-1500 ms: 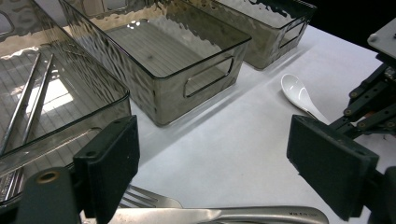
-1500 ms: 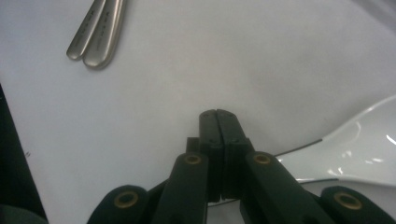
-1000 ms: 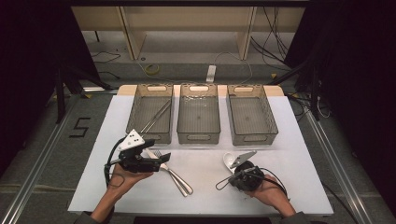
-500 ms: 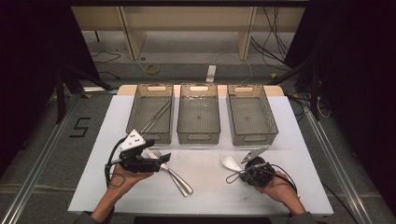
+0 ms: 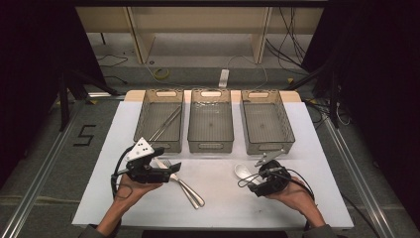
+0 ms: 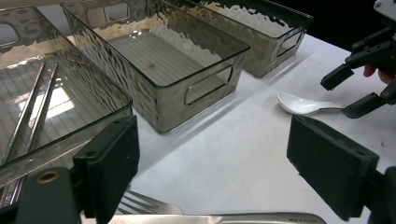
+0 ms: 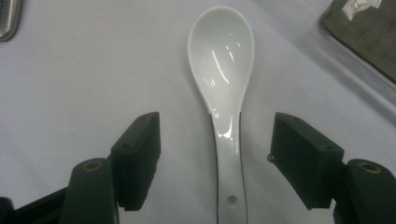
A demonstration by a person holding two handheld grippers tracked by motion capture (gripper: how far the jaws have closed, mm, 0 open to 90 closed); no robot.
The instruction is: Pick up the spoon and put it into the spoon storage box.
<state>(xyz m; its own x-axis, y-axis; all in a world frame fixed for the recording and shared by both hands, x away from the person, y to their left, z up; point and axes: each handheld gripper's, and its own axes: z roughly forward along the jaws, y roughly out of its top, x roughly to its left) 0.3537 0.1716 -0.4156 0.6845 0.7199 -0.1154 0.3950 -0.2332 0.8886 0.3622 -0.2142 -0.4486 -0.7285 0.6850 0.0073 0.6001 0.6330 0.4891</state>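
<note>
A white ceramic spoon point(image 5: 242, 171) point(image 7: 224, 79) lies bowl up on the white table cover, its handle pointing at my right gripper point(image 5: 250, 181) point(image 7: 217, 128). That gripper's jaws have just been opening. They stand wide on either side of the handle, and the pads are clear of it. My left gripper point(image 5: 174, 169) point(image 6: 212, 154) is open and hovers over a metal fork point(image 5: 166, 163) point(image 6: 144, 205) and a second metal utensil point(image 5: 190, 193) point(image 6: 243, 218). Across the table in the left gripper view are the spoon point(image 6: 303, 103) and the right gripper point(image 6: 355, 86).
Three smoky clear bins stand in a row behind the utensils: left point(image 5: 159, 147), middle point(image 5: 210, 147), right point(image 5: 270, 147). Metal chopsticks point(image 5: 166, 124) point(image 6: 28, 116) lie in the left bin. The white cover point(image 5: 223, 210) stretches to the near edge.
The right gripper's jaws have opened off the spoon's handle, and the hand has drawn back a little to the right. The spoon stays on the table. The left hand has kept still.
</note>
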